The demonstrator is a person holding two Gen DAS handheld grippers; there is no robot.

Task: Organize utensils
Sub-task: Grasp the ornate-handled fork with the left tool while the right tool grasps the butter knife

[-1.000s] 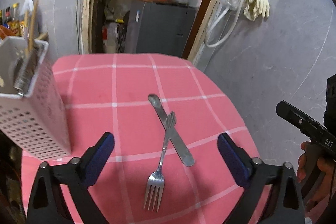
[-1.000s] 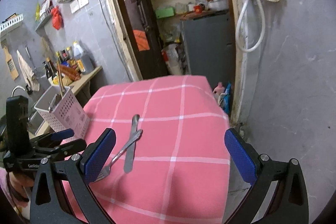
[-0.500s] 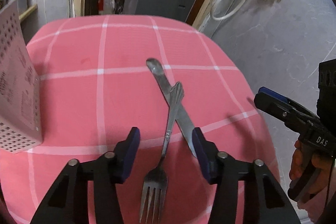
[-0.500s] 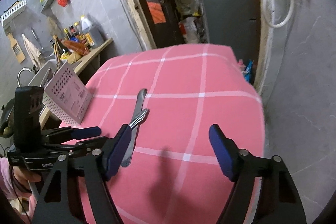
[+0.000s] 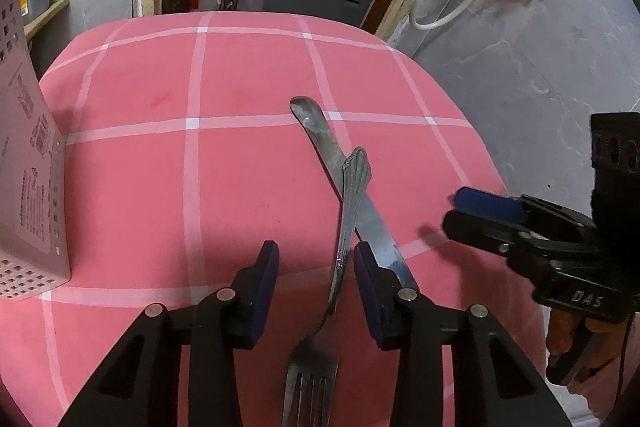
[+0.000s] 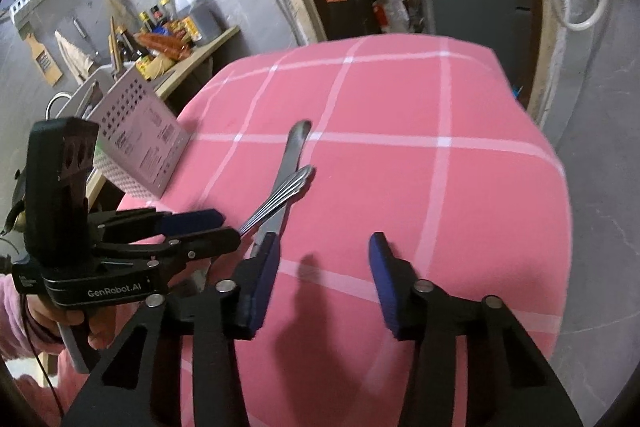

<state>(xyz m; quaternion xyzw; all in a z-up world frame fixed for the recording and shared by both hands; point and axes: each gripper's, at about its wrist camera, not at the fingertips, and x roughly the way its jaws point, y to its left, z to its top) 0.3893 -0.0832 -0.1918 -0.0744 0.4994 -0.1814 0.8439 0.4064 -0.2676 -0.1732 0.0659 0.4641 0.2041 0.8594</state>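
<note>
Left gripper (image 5: 314, 269) jaws were narrowing astride the fork (image 5: 347, 223) handle, not yet pinching; right gripper (image 6: 322, 259) closing on nothing; fork lay across the knife (image 5: 352, 195), hence first; perforated holder (image 5: 28, 163) waited beyond, left.

- Fork (image 5: 349, 211): steel, ornate handle, flat on pink checked cloth (image 5: 160, 187), tines at 6, handle tip toward 12, crossing over knife.
- Knife (image 5: 320, 139): plain steel, flat under fork, rounded end at 11, other end at 5.
- Utensil basket (image 6: 140, 135): pale perforated plastic, upright at cloth's 9 o'clock edge.
</note>
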